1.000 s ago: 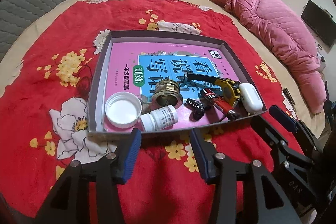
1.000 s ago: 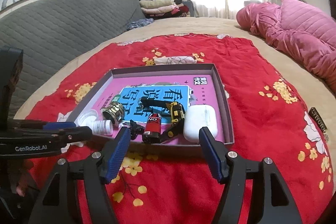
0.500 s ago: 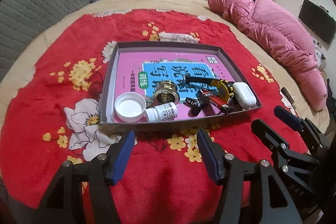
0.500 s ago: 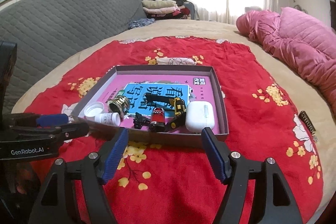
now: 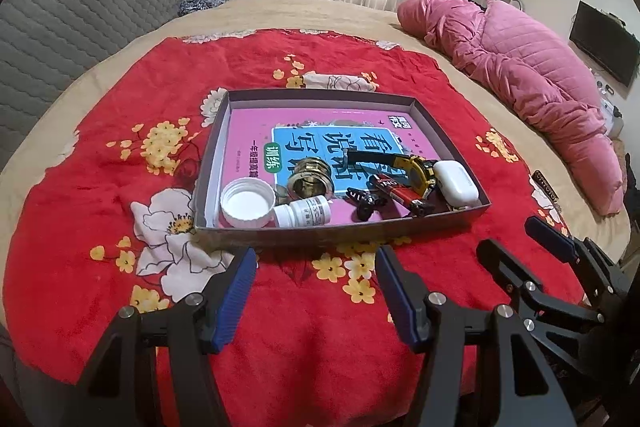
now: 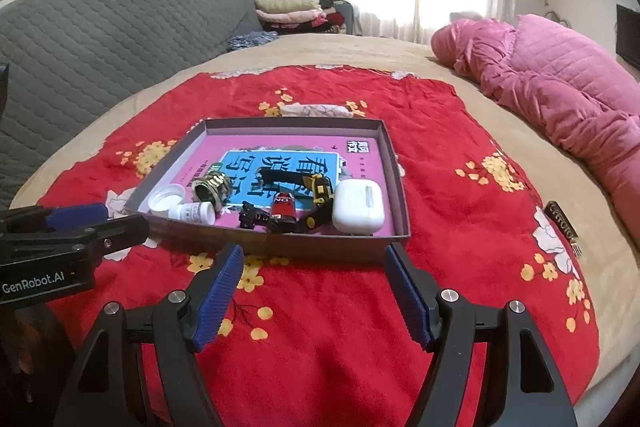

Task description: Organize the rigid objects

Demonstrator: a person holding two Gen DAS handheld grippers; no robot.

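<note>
Both grippers hover spread and empty short of the tray's [image 5: 336,229] near edge. Left gripper [image 5: 316,269] shows the white cap [image 5: 248,202] fully; right gripper [image 6: 314,265] shows the earbud case [image 6: 357,205] better, near-right corner.

The big red blanket [image 5: 328,347] has yellow flowers and white flowers on it. It lies on a tan bed [image 5: 304,11]. The flat grey cardboard box [image 5: 340,229] holds a pink book [image 5: 256,131] with a blue patch and dark letters. In the box lie a round white plastic cap [image 5: 247,203], a small white bottle [image 5: 302,213] with a grey label, a shiny gold metal ring [image 5: 310,181], a smooth white case [image 5: 456,183], a yellow and black tool [image 5: 416,169] and a red and black thing [image 5: 394,189]. Each black claw, left [image 5: 316,291] and right [image 6: 314,291], has blue ribbed pads [image 5: 234,297]. A puffy pink quilt [image 5: 520,75] lies far off. The headboard [image 6: 100,27] is grey with a diamond pattern.
</note>
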